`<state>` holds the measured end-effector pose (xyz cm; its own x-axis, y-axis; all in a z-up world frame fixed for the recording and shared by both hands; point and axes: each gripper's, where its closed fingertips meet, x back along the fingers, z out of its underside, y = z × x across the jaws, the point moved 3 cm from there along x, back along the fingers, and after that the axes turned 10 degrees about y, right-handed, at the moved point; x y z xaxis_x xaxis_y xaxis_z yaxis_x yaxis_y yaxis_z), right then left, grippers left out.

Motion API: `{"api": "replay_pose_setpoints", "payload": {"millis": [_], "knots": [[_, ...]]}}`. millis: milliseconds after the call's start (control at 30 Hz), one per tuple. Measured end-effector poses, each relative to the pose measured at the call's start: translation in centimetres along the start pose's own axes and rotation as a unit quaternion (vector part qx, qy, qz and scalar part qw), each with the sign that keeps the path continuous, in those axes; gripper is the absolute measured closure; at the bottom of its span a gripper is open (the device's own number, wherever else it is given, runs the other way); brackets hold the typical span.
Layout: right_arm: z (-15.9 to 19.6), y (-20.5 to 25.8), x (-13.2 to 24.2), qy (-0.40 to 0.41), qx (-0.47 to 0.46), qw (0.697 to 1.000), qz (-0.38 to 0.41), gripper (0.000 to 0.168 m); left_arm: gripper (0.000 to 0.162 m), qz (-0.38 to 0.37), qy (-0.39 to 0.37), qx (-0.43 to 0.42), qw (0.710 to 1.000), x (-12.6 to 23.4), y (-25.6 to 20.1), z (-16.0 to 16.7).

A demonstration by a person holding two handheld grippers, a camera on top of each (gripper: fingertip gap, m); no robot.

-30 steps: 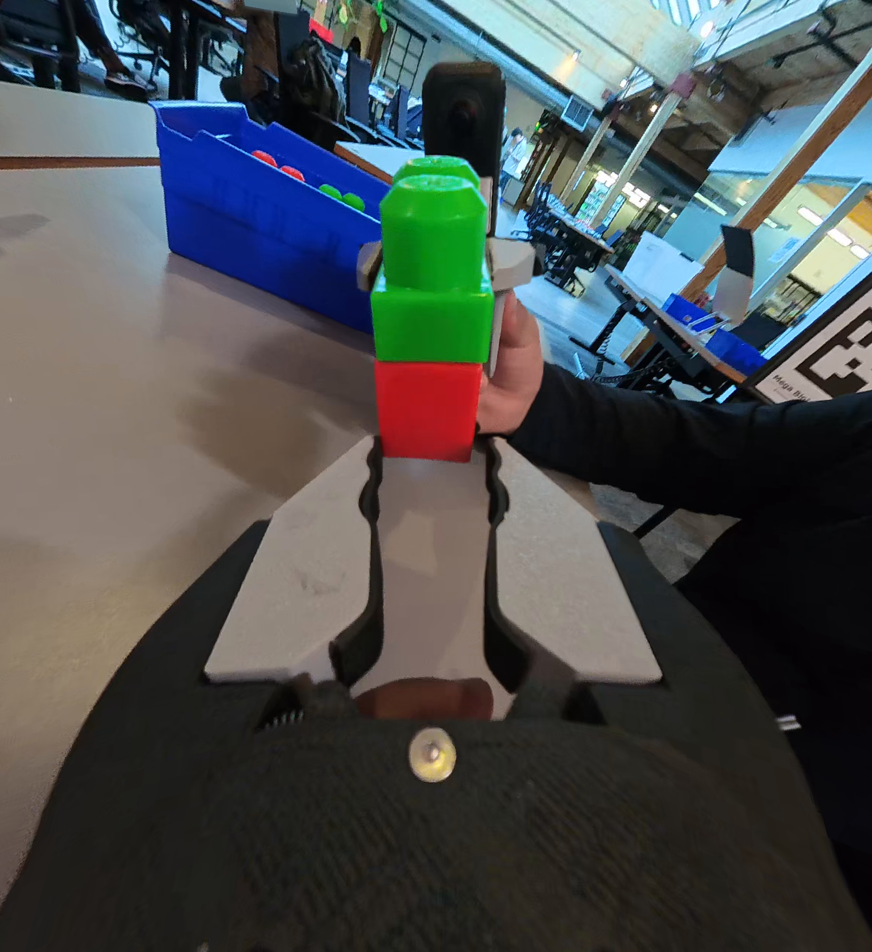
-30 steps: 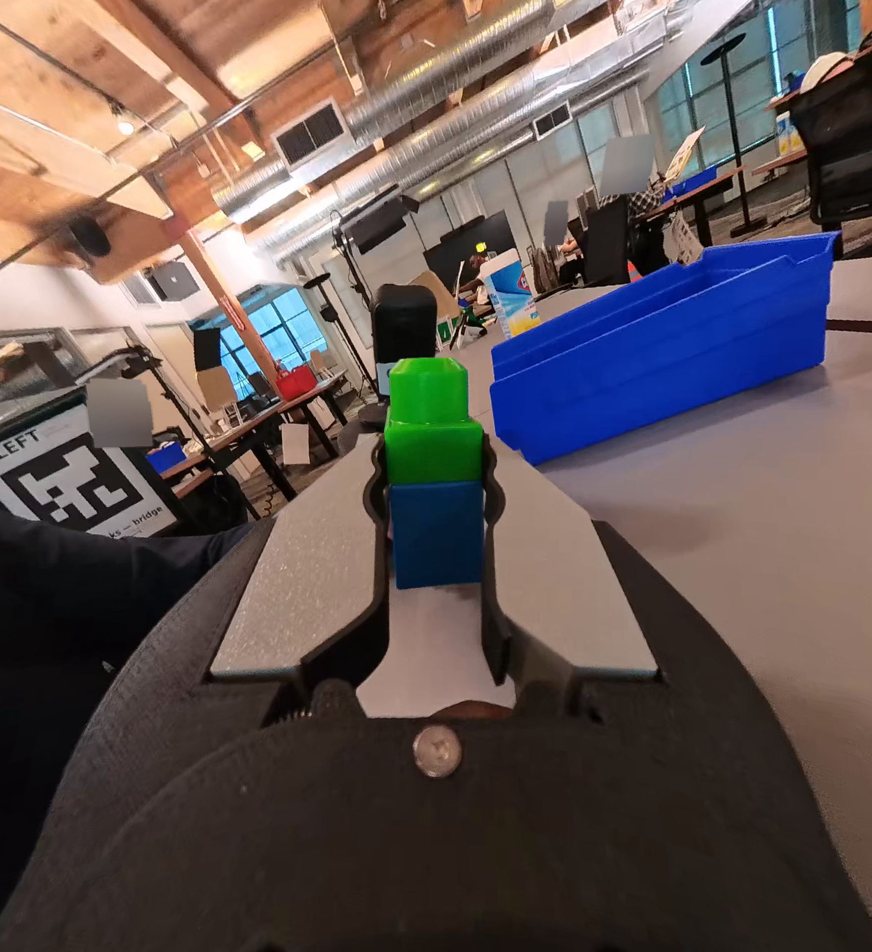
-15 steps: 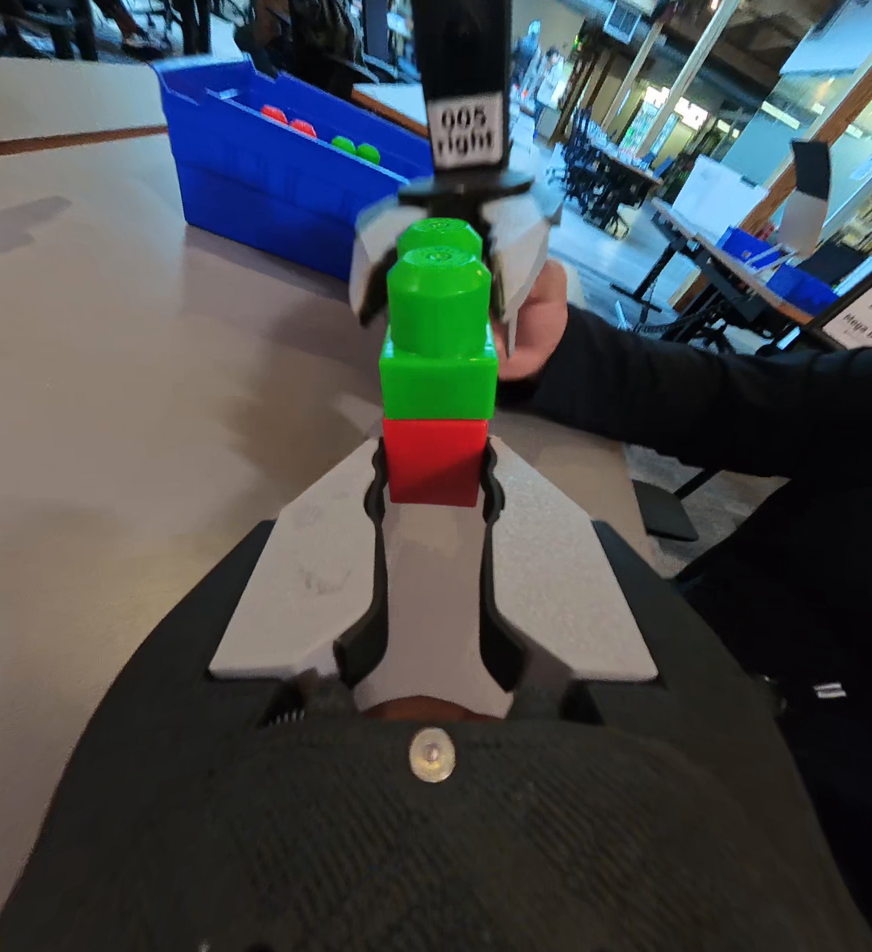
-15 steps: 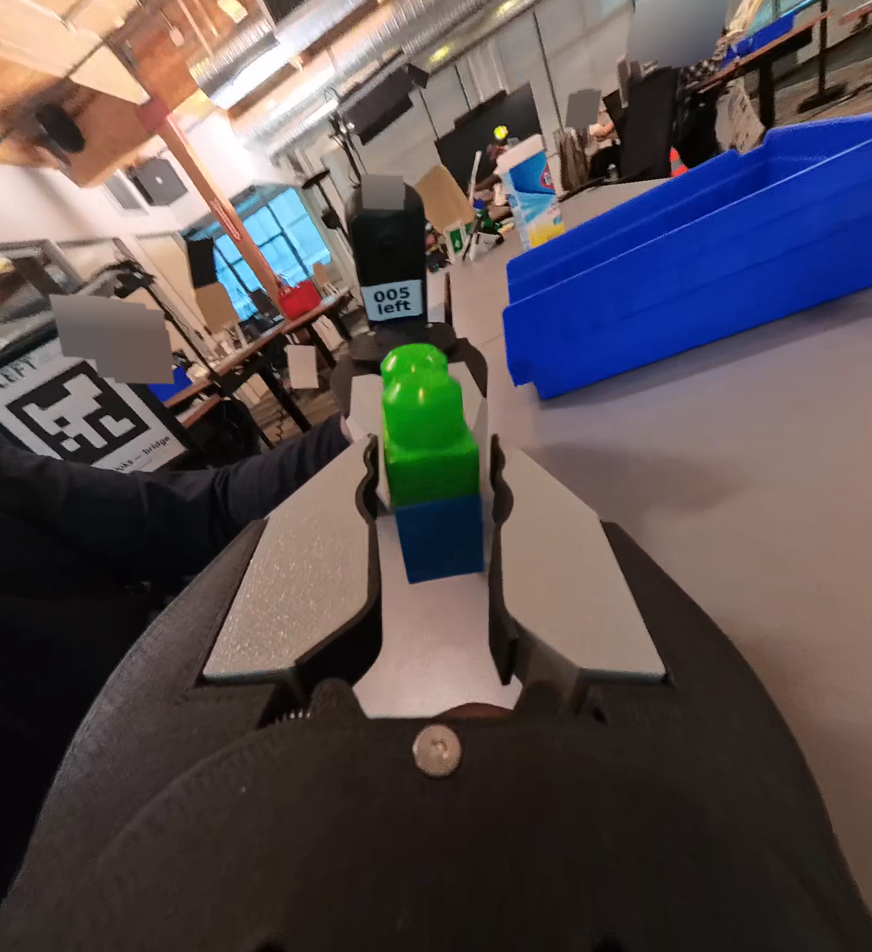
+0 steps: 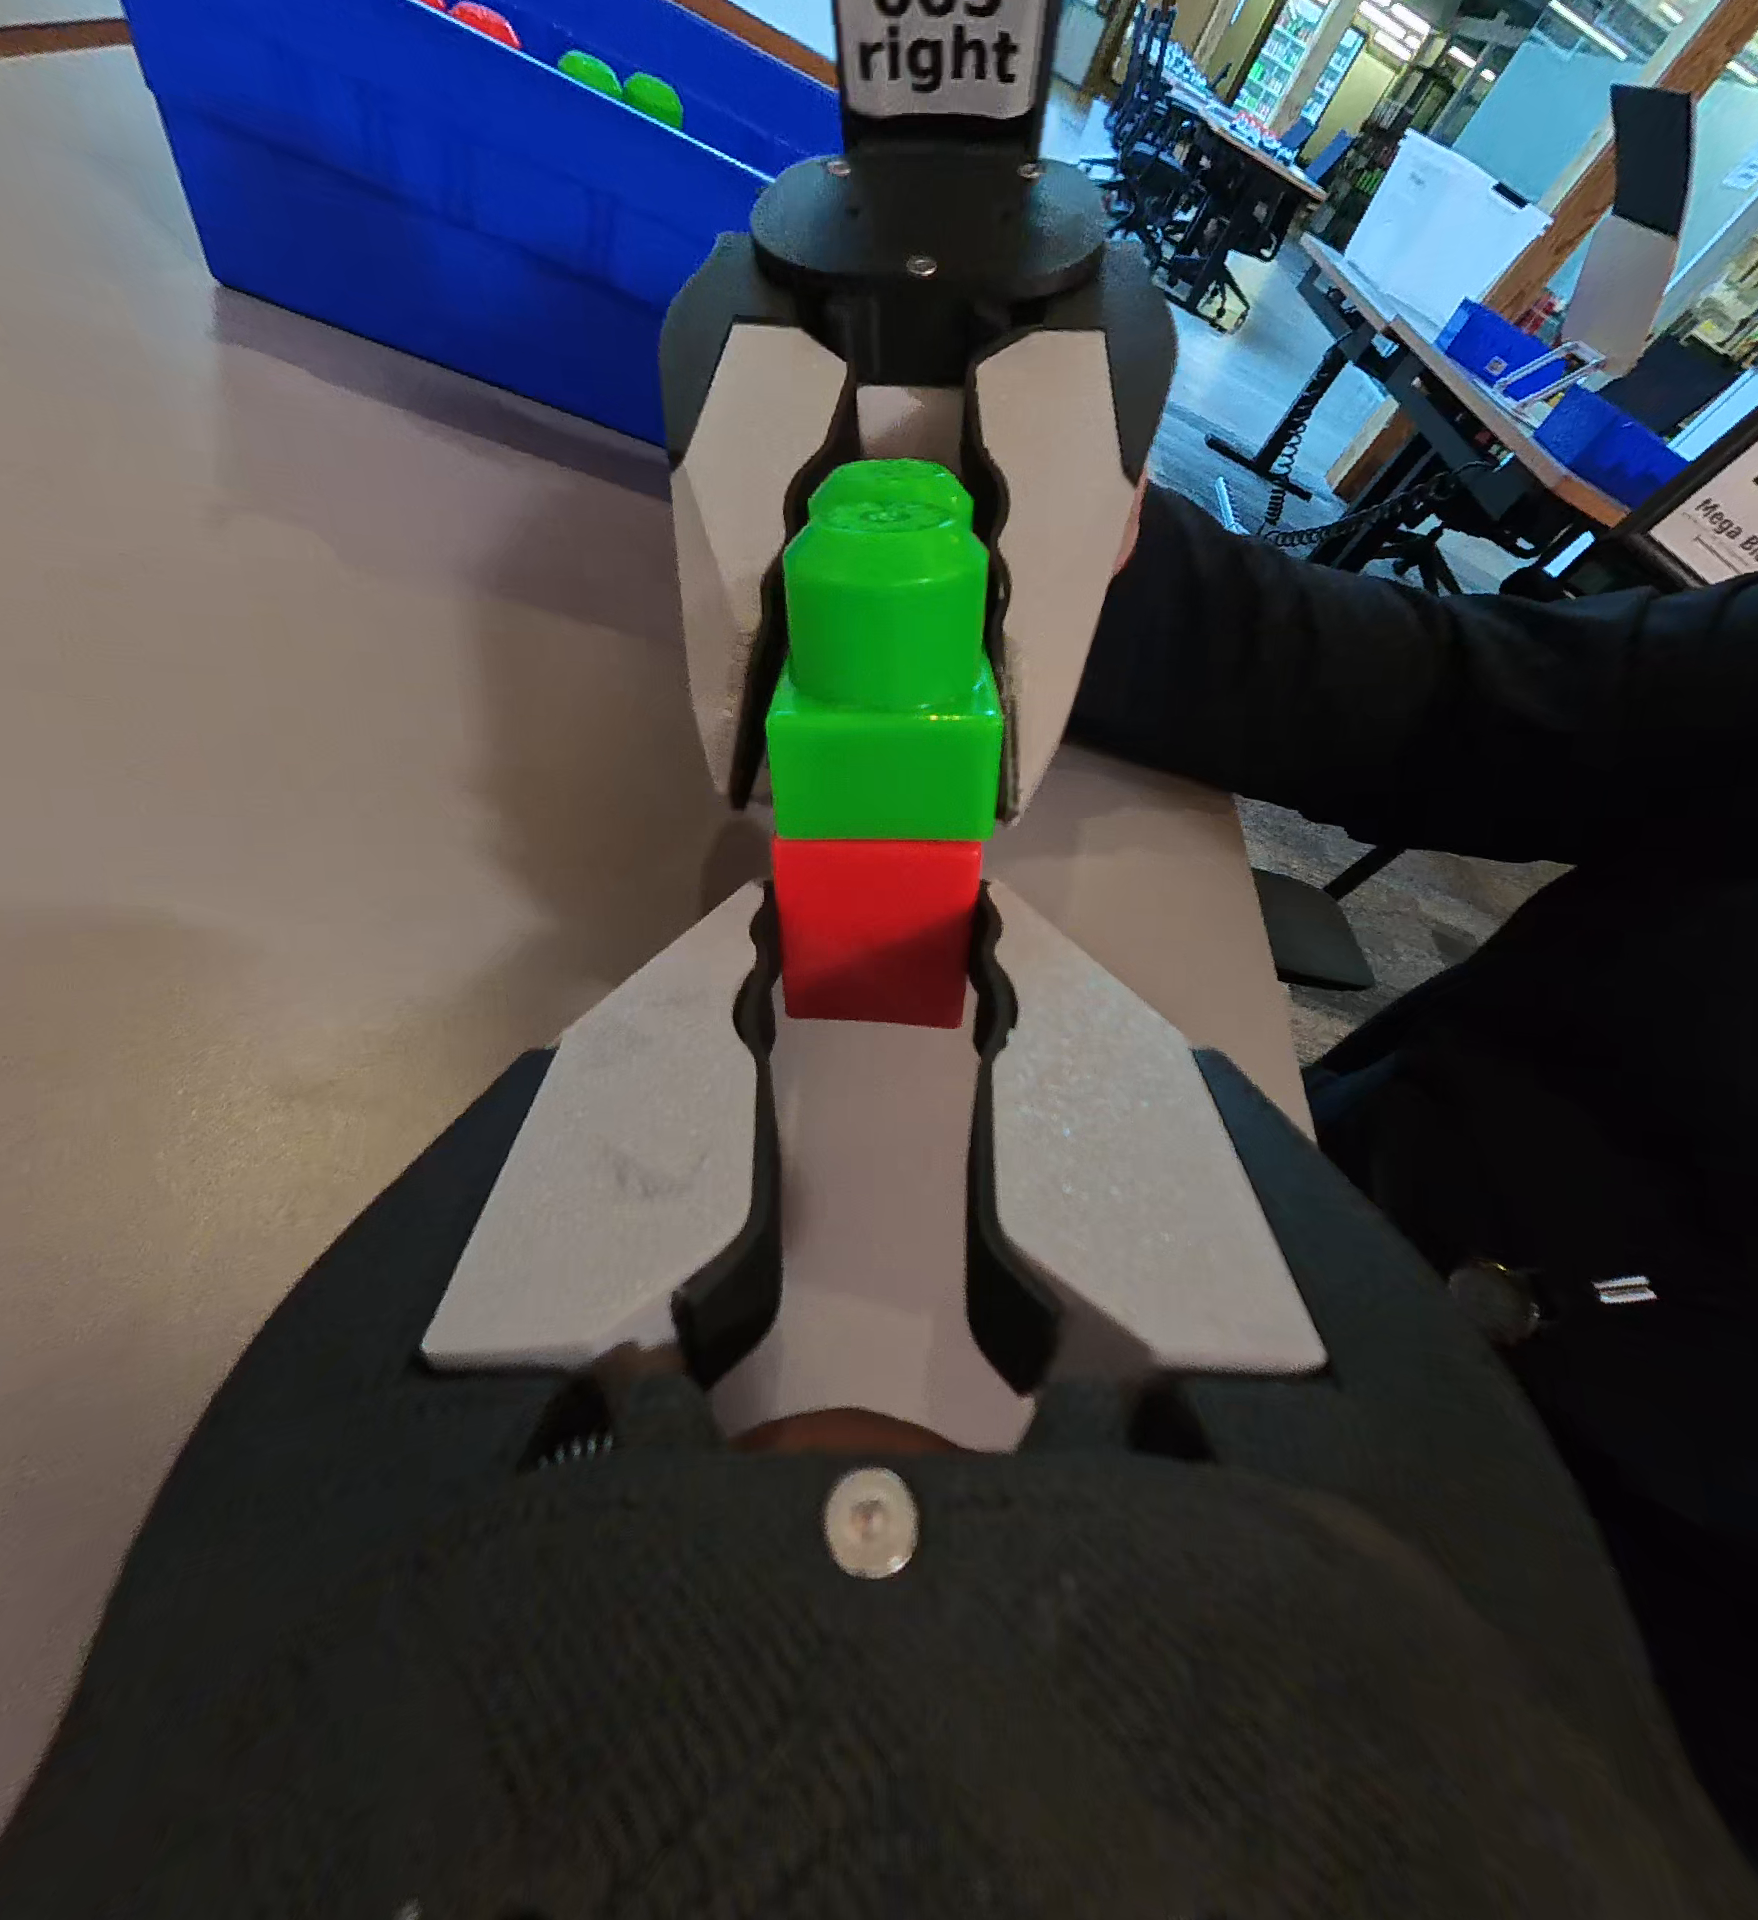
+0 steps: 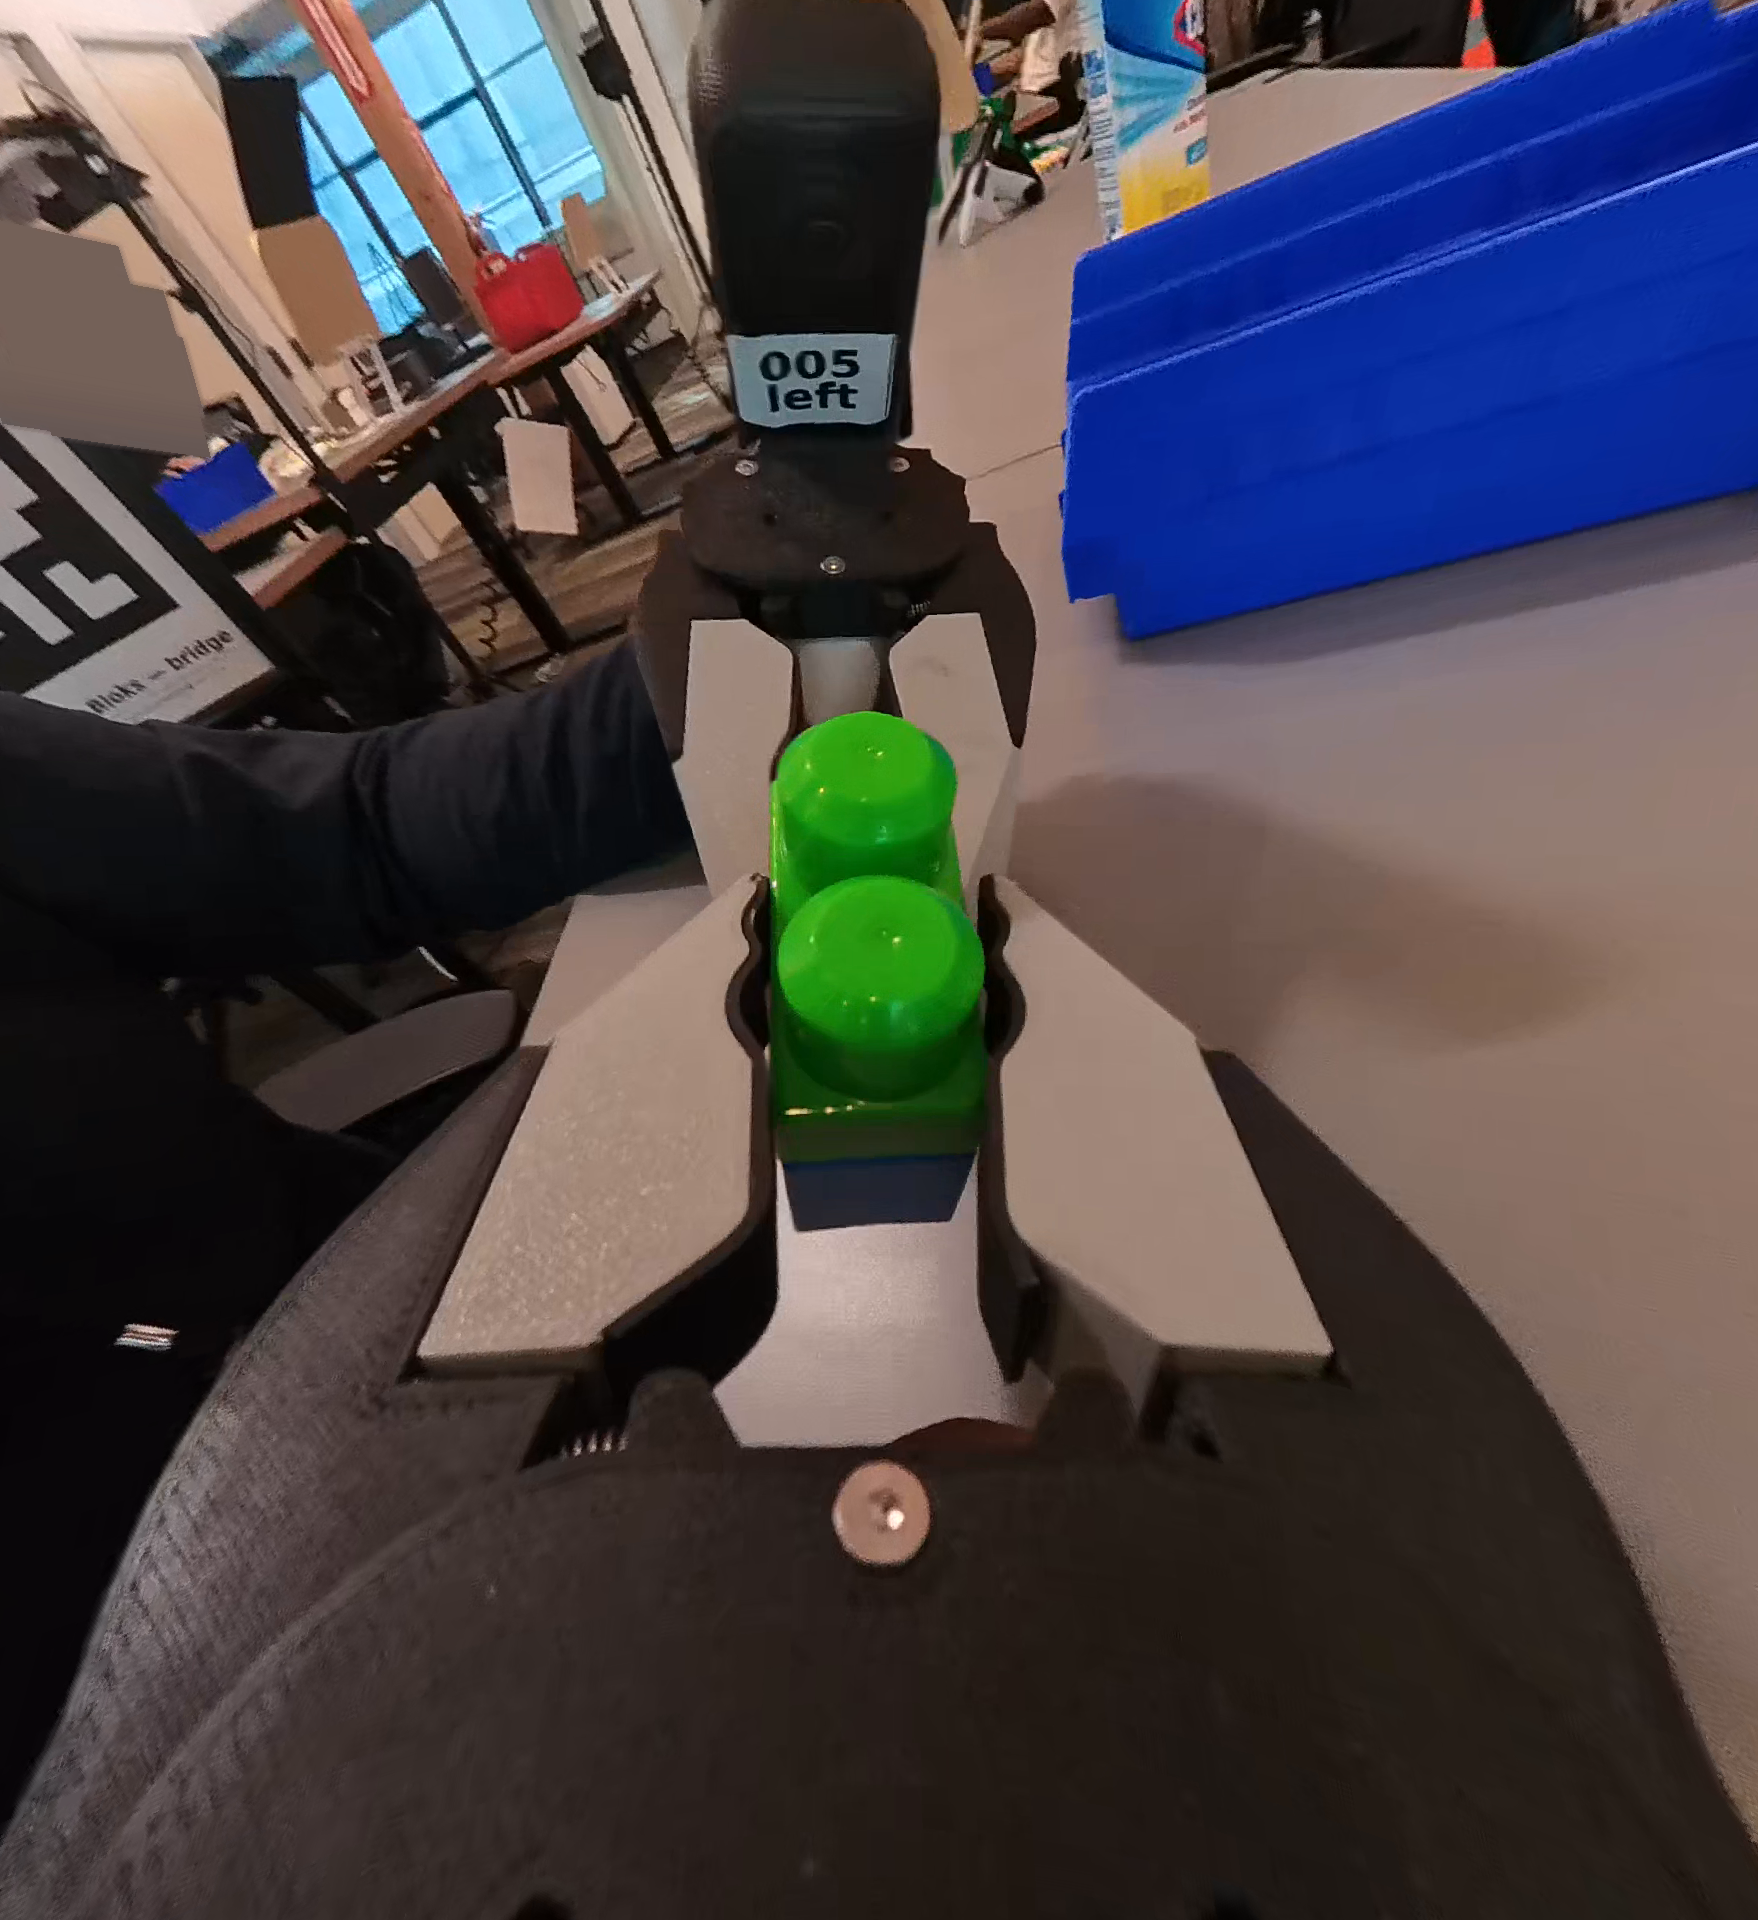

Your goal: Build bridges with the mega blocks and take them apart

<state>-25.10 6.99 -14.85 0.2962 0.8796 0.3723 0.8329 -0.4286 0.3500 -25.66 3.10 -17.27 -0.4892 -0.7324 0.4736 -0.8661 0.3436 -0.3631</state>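
Above the grey counter (image 5: 231, 727), the left gripper (image 5: 870, 940) has its fingers clamped on the red block (image 5: 870, 925). The green block (image 5: 885, 707) bridges across to a blue block (image 6: 875, 1195), pinched by the right gripper (image 6: 870, 997). A blue bin (image 6: 1477, 343) sits behind.

Open-plan workshop — rows of desks (image 5: 1477, 343)

- A grey table (image 5: 231, 727) spread beneath both tongs.
- A blue bin (image 5: 418, 208) sat on it, beyond the left tongs' tips, left of them, holding red and green blocks (image 5: 626, 88).
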Motion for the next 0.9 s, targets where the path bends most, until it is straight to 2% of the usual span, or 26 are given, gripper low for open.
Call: {"api": "replay_pose_setpoints", "payload": {"millis": [200, 233, 367, 467, 567, 900], "knots": [[-0.8, 0.2, 0.4, -0.042, -0.039, 0.997, -0.049, 0.131, 0.128, 0.001, 0.011, 0.0, 1.0, -0.3, -0.1, 0.3], [-0.6, 0.1, 0.4, -0.036, -0.034, 0.998, -0.041, 0.136, 0.128, 0.003, 0.013, 0.001, 1.0, -0.4, -0.1, 0.3], [-0.7, 0.1, 0.5, -0.032, -0.018, 0.999, -0.021, 0.136, 0.128, 0.004, 0.007, 0.005, 1.0, -0.4, 0.0, 0.2], [-0.5, 0.0, 0.4, -0.03, -0.031, 0.999, -0.031, 0.126, 0.128, -0.004, 0.009, 0.01, 1.0, -0.3, 0.3, 0.3], [-0.3, -0.3, 0.3, -0.02, -0.019, 1.0, -0.008, 0.135, 0.128, -0.003, 0.009, 0.009, 1.0, -0.3, 0.3, 0.3], [0.2, -0.4, -0.1, 0.006, -0.014, 1.0, 0.004, 0.134, 0.128, -0.022, 0.01, 0.001, 1.0, -0.1, 0.5, 0.2]]}}
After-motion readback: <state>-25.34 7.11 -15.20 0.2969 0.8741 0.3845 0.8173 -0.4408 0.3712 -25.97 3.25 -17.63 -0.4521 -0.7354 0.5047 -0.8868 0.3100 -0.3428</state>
